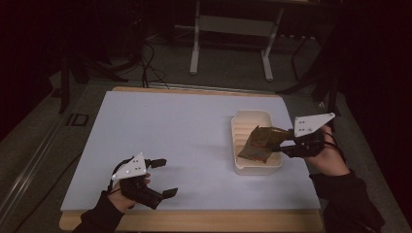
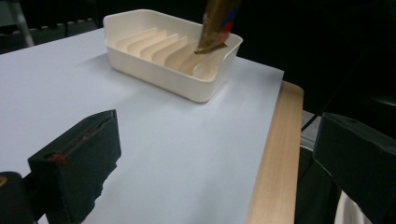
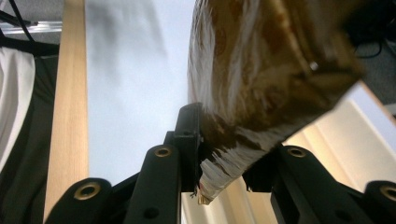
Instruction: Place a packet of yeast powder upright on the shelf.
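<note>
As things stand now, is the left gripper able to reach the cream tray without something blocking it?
Probably yes. The left gripper has open, empty jaws, and bare white table lies between it and the cream tray. Only the snack bag, held by the right gripper, hangs over the tray's near part.

Crinkly brown snack pkt tilted over ribbed cream tray.

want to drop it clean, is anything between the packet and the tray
Nothing visible. The right gripper holds the packet over the tray, whose ribbed floor looks bare. The left gripper is open, far off.
</note>
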The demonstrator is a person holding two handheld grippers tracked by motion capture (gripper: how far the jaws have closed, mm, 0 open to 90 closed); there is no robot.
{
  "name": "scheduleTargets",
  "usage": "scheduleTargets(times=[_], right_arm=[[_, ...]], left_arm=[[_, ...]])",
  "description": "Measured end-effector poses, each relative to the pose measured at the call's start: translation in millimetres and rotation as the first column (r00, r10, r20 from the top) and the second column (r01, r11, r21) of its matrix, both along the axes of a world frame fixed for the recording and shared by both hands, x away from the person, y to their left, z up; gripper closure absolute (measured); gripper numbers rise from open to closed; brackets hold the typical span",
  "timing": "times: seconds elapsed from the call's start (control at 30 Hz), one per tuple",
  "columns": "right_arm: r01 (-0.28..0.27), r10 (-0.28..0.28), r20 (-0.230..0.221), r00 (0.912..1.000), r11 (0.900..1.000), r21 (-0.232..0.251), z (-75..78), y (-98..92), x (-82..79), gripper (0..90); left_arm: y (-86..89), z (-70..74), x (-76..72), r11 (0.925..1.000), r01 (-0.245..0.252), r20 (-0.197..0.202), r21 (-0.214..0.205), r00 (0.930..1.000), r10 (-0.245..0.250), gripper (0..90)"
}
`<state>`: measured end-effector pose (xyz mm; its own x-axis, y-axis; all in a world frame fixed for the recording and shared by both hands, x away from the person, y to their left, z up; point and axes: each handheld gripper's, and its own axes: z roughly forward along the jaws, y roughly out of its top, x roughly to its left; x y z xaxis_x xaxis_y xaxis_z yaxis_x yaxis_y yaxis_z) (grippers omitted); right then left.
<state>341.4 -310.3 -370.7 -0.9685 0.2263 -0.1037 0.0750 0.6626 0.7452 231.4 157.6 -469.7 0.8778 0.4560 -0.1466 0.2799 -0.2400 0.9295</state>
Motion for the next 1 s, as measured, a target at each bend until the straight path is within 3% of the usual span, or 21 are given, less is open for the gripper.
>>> scheduleTargets(times=[0.27,0.43,0.63,0.8,1.0], right_arm=[[0.015,-0.017,-0.056,0.9983,0.9994,-0.032,-24.5,-3.6,4.3,71.0],[0.013,-0.019,-0.067,0.9976,0.9964,-0.084,-40.8,-1.3,6.2,71.0],[0.010,-0.014,-0.072,0.9973,0.9984,-0.056,-55.7,-2.3,5.7,71.0],[0.007,-0.012,-0.084,0.9964,0.9985,-0.055,-66.5,-2.7,5.3,71.0],[0.019,-0.022,-0.119,0.9927,0.9996,-0.020,-76.3,-8.8,8.0,70.8]], left_arm=[[3.0,-7.0,-1.2,0.9997,0.004,0.001,0.024,1.0000,-0.004,1.9],[5.0,-9.5,-2.6,0.9996,-0.012,0.018,0.026,0.9998,0.012,1.9],[9.2,-8.1,-5.0,0.9993,-0.033,0.045,0.020,0.9985,0.032,1.9],[11.0,-10.7,-4.1,0.9990,-0.040,0.035,0.017,0.9986,0.040,1.9],[8.8,-11.9,-3.9,0.9987,-0.039,0.036,0.032,0.9986,0.038,1.9]])
